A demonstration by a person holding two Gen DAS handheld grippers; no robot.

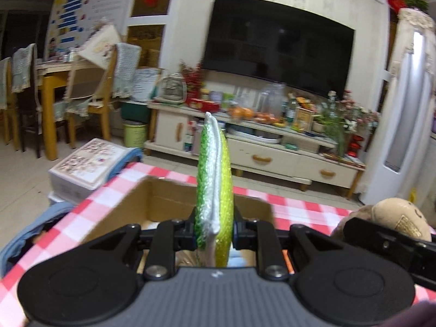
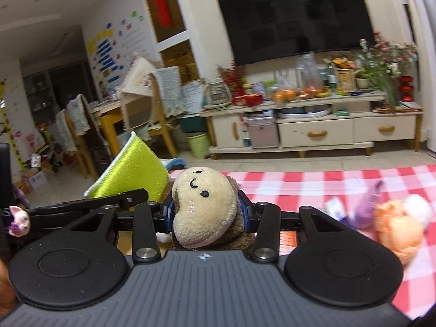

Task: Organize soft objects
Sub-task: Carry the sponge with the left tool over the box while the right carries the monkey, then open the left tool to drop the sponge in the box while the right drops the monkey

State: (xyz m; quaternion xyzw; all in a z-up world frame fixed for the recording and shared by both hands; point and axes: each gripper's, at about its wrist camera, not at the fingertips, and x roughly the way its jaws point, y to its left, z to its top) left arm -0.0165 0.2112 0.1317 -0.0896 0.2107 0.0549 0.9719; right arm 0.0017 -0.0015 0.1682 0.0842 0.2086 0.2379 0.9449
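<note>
My left gripper (image 1: 214, 231) is shut on a green, white and yellow scrub cloth (image 1: 215, 174), which stands on edge above an open cardboard box (image 1: 163, 199). The same cloth (image 2: 133, 174) shows its yellow face at the left of the right wrist view. My right gripper (image 2: 207, 212) is shut on a brown plush monkey (image 2: 204, 207), its beige face turned up at the camera. That monkey (image 1: 395, 218) and the right gripper appear at the right edge of the left wrist view. An orange plush (image 2: 397, 231) and a purple soft toy (image 2: 368, 207) lie on the checked tablecloth (image 2: 313, 182).
The red-and-white checked table (image 1: 299, 207) carries the box. Beyond its left edge are a patterned white box (image 1: 87, 163) and blue fabric (image 1: 35, 223). A TV stand (image 1: 272, 152), a dining table with chairs (image 1: 68, 87) and a small pink pig figure (image 2: 19, 218) are also in view.
</note>
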